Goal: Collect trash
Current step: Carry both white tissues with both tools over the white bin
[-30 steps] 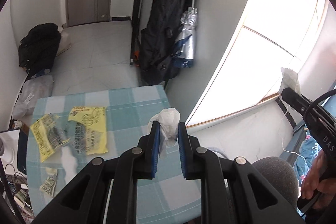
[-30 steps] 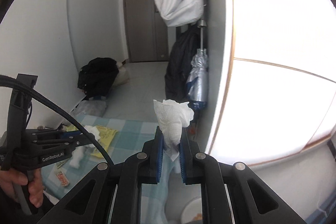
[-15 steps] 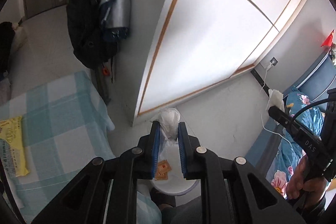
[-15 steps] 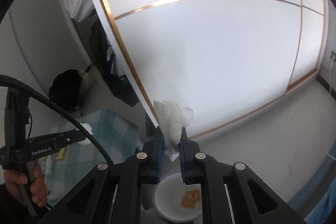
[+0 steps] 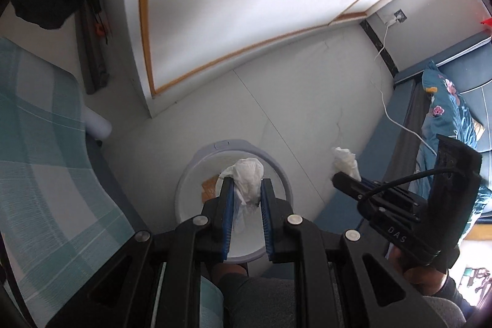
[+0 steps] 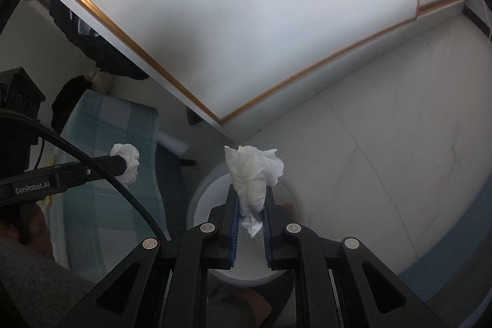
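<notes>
Two grippers, each clamped on trash. Left gripper (image 5: 246,185) pinches a crumpled tissue (image 5: 247,174) between blue pads, directly above the round white bin (image 5: 286,174) on the floor. Right gripper (image 6: 249,199) grips a second tissue wad (image 6: 252,171), also over the bin. Orange wrappers (image 5: 209,188) lie inside. Checked tablecloth (image 5: 40,143) at left; white wardrobe door (image 5: 246,5) beyond.

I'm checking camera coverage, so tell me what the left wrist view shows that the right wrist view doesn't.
Only the left wrist view shows the bed with floral bedding, the white charging cable and orange wrappers in the bin. Only the right wrist view shows the left claw from the side against the checked tablecloth. Both show a claw shut on a crumpled tissue above the white bin.
</notes>
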Demonstrator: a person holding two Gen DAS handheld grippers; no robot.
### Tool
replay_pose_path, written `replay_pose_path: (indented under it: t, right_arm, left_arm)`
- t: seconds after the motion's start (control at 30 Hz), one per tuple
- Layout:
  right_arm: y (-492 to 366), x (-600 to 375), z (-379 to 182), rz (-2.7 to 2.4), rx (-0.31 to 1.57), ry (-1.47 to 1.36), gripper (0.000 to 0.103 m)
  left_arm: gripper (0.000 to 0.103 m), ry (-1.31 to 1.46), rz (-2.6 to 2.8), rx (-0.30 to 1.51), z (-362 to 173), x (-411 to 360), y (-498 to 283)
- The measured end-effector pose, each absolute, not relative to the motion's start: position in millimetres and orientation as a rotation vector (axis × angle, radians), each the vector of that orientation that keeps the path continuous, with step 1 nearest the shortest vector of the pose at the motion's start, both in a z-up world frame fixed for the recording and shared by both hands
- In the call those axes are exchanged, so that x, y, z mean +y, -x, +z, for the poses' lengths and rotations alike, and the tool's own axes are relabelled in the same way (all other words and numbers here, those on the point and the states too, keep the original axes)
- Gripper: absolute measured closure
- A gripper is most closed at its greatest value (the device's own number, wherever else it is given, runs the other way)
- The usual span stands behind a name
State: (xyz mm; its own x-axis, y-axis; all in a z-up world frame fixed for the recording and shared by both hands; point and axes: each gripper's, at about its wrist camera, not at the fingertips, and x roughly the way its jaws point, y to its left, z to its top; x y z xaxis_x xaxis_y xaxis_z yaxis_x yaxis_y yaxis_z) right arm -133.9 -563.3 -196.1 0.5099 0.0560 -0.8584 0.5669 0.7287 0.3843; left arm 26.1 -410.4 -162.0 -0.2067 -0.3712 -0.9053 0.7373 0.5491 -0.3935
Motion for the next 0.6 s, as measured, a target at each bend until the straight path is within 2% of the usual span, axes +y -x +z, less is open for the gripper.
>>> replay_pose_path:
  t: [0.17,0.6]
  right_arm:
    - [133.8,-563.4,-234.9,-0.310,1.081,-0.792,0.091]
    - [117.5,-535.8,-313.2,-0.233,1.234,-0.923,0.088]
  left_arm:
    - [0.090,-0.457,-1.047,1.535,-183.8,-426.1,-13.4]
    - [0.090,-0.562,-1.009,1.765,-229.2,-443.3,-11.0]
